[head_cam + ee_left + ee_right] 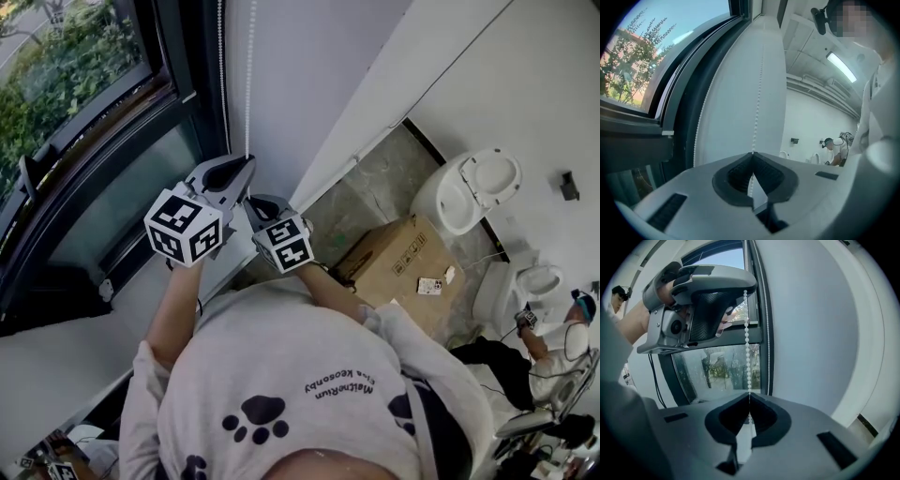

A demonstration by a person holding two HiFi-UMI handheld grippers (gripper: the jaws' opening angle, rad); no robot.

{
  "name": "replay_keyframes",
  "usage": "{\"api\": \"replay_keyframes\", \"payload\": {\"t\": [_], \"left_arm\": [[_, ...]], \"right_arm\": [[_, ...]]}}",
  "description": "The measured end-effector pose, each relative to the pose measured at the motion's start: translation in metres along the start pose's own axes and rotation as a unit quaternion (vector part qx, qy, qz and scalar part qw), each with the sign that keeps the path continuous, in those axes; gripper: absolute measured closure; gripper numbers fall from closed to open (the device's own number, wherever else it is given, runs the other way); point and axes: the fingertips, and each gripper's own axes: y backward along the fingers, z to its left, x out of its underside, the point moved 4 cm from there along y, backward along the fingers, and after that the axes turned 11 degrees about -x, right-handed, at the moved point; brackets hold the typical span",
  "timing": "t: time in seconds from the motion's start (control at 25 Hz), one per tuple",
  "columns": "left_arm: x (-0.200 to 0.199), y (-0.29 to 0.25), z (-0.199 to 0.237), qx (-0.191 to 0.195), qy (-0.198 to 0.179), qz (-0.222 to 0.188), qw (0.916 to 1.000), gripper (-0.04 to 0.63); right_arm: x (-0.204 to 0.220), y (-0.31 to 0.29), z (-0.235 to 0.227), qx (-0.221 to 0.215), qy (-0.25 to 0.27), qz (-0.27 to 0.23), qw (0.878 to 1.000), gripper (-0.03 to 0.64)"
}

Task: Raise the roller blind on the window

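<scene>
A white bead chain (249, 84) hangs down the white wall beside the window (66, 66); a second strand (221, 56) hangs just left of it. My left gripper (247, 164) is shut on the right strand. In the left gripper view the bead chain (760, 93) runs straight down into the closed left gripper (752, 154). My right gripper (256, 202) sits just below, shut on the same strand. In the right gripper view the bead chain (747, 348) stretches taut from the left gripper (744, 290) above down into the right gripper (749, 395). The blind's fabric is out of sight.
The dark window frame and its sill (141, 281) lie to the left. A cardboard box (398, 262) stands on the floor right of my arms, with white toilets (473, 187) beyond it. A person (553, 352) sits at the far right.
</scene>
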Motion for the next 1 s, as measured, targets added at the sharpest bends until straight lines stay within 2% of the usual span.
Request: {"api": "replay_keyframes", "payload": {"t": [0.2, 0.48, 0.56, 0.68, 1.0], "left_arm": [[0.021, -0.001, 0.003, -0.004, 0.013, 0.016, 0.9998, 0.586], [0.023, -0.001, 0.003, -0.003, 0.019, 0.013, 0.9997, 0.586], [0.023, -0.002, 0.003, -0.002, 0.02, 0.012, 0.9997, 0.586], [0.023, -0.002, 0.003, 0.0, 0.02, 0.01, 0.9997, 0.586], [0.023, -0.003, 0.001, 0.003, 0.023, 0.002, 0.9997, 0.584]], "right_arm": [[0.018, -0.005, 0.001, -0.007, -0.008, 0.024, 1.0, 0.606], [0.012, -0.001, 0.003, -0.012, 0.004, 0.029, 1.0, 0.603], [0.003, 0.004, 0.004, -0.01, 0.013, 0.013, 1.0, 0.594], [-0.018, 0.021, 0.005, -0.006, 0.022, -0.015, 1.0, 0.542], [-0.099, 0.089, 0.006, 0.025, 0.042, -0.127, 0.991, 0.543]]}}
